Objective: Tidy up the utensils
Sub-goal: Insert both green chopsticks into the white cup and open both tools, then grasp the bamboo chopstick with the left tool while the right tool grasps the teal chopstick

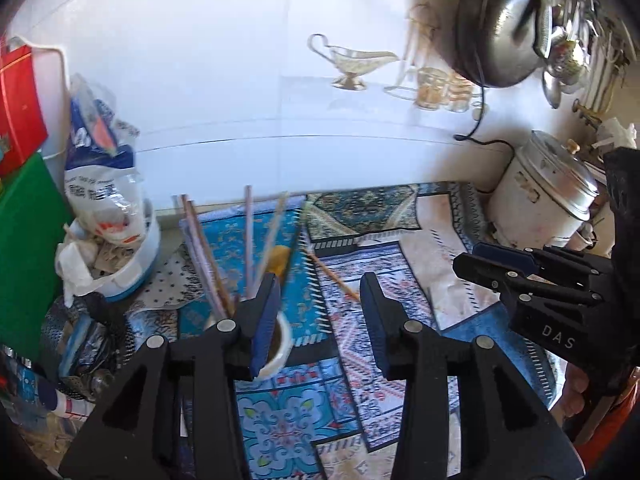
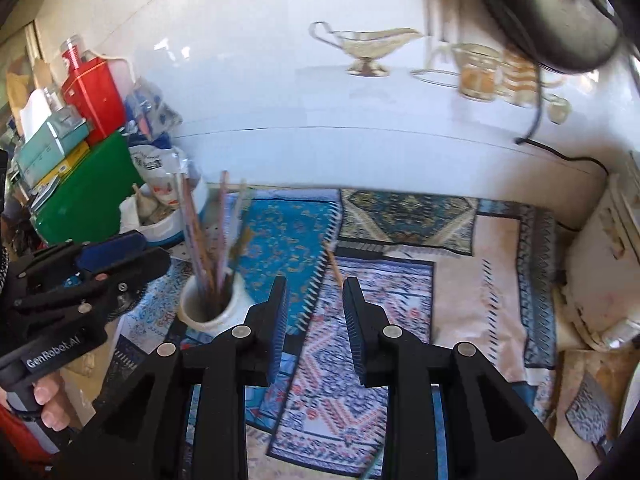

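A white ceramic cup point(image 2: 216, 312) stands on the patterned cloth and holds several chopsticks point(image 2: 200, 240) upright. It also shows in the left wrist view point(image 1: 280, 350), partly behind my left finger. One loose wooden chopstick point(image 1: 334, 276) lies on the cloth; it also shows in the right wrist view point(image 2: 334, 266). My left gripper point(image 1: 318, 292) is open and empty, just right of the cup. My right gripper point(image 2: 314, 296) is open and empty, above the cloth right of the cup and near the loose chopstick's end.
Patterned cloths point(image 2: 400, 264) cover the counter. A green box point(image 2: 84, 196), red tin point(image 2: 94, 96) and bagged goods point(image 1: 100, 168) crowd the left. A rice cooker point(image 1: 540, 192) stands at the right, a dark pan point(image 1: 496, 28) hangs above. A white tiled wall is behind.
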